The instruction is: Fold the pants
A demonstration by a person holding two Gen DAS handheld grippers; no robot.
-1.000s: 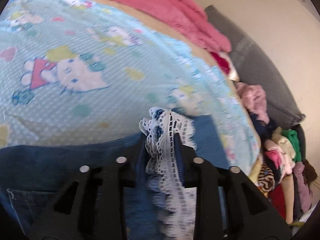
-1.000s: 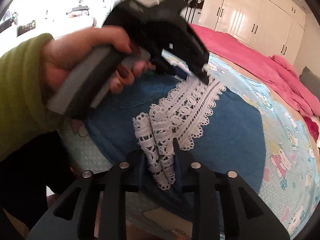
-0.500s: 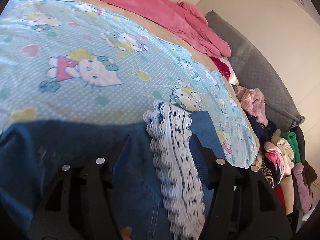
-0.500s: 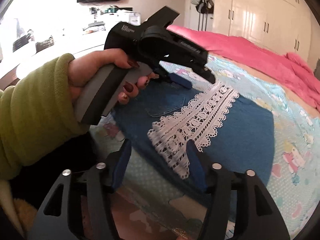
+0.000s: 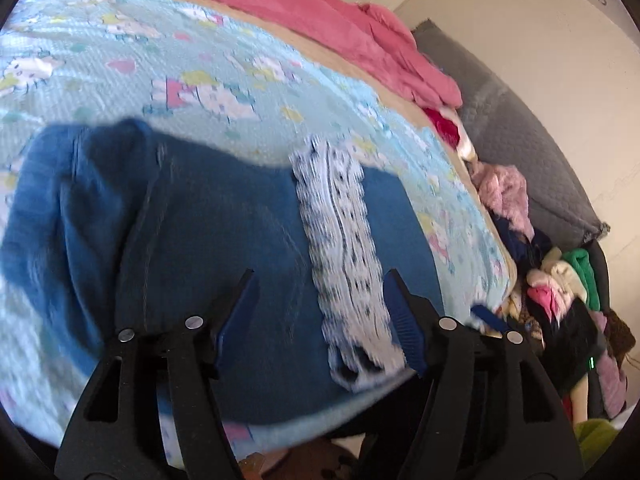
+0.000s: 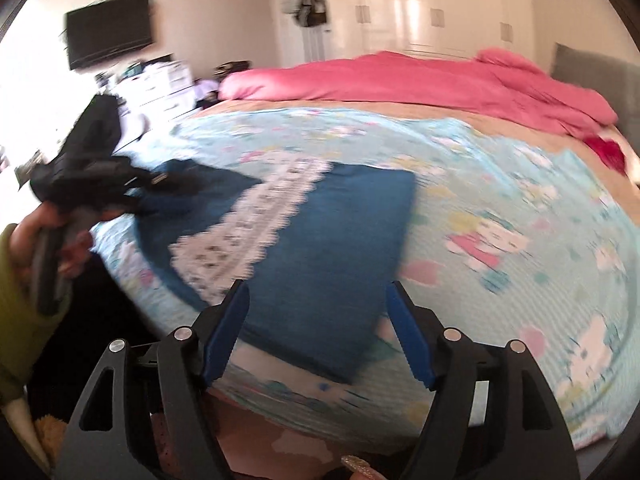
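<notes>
Blue denim pants (image 5: 224,232) with a white lace strip (image 5: 340,240) lie folded flat on the light blue cartoon-print blanket (image 5: 160,68). My left gripper (image 5: 318,312) hovers above the near part of the pants, its jaws opening, nothing pressed between the blue pads. In the right wrist view the same pants (image 6: 340,232) and lace strip (image 6: 256,224) lie near the bed's edge. My right gripper (image 6: 316,316) hangs over their near corner, jaws opening and empty. The left gripper (image 6: 160,184), held in a hand with a green sleeve, shows at the left there.
A pink quilt (image 6: 420,76) is bunched along the far side of the bed. A heap of mixed clothes (image 5: 560,300) lies beside a grey headboard (image 5: 520,140) on the right. A wall television (image 6: 108,36), drawers and white wardrobes stand beyond the bed.
Both grippers let go of the lace-trimmed fabric, opened and drew back from it. The pants now lie flat on the blanket, and the right gripper has rolled level.
</notes>
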